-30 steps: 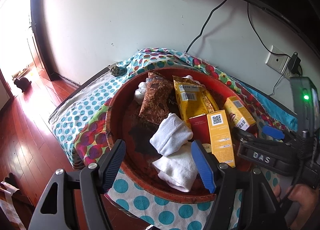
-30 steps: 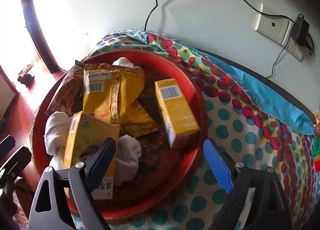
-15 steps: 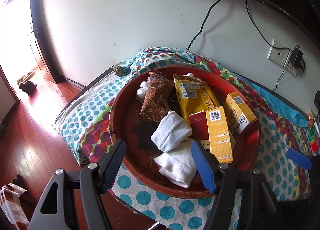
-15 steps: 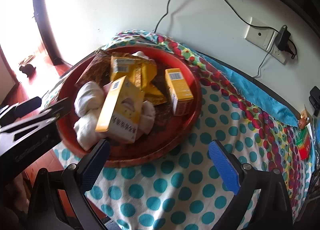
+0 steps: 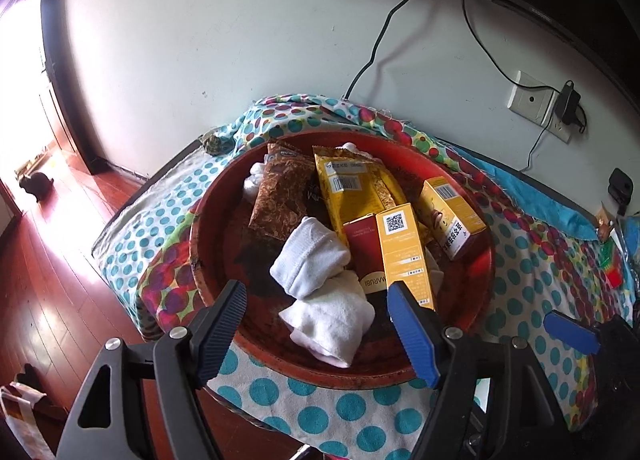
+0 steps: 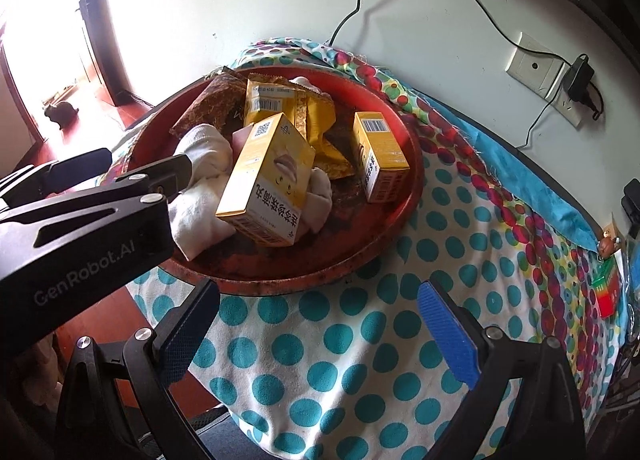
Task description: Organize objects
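A round red tray (image 5: pixel 208 236) on the dotted cloth holds a brown snack pack (image 5: pixel 280 195), a yellow snack pack (image 5: pixel 352 187), a red box (image 5: pixel 362 256), two yellow boxes (image 5: pixel 404 256) (image 5: pixel 452 215) and rolled white cloths (image 5: pixel 308 260). My left gripper (image 5: pixel 314 296) hovers over the tray's near edge above the cloths. Its jaws are opening and nothing is pressed between them. My right gripper (image 6: pixel 318 292) stands open over bare cloth just in front of the tray (image 6: pixel 412 179), with nothing in it. The tilted yellow box (image 6: pixel 268 179) leans on the white cloths (image 6: pixel 200 203).
A polka-dot cloth (image 6: pixel 340 360) covers the table, which ends at the left over a wooden floor (image 5: pixel 48 280). On the wall behind are a socket with a charger (image 5: pixel 532 99) and cables. A small green and red box (image 6: pixel 608 288) lies at the far right.
My right gripper drew back from above the tray to the dotted cloth in front of it and its jaws spread wider. The left gripper's jaws widened a little.
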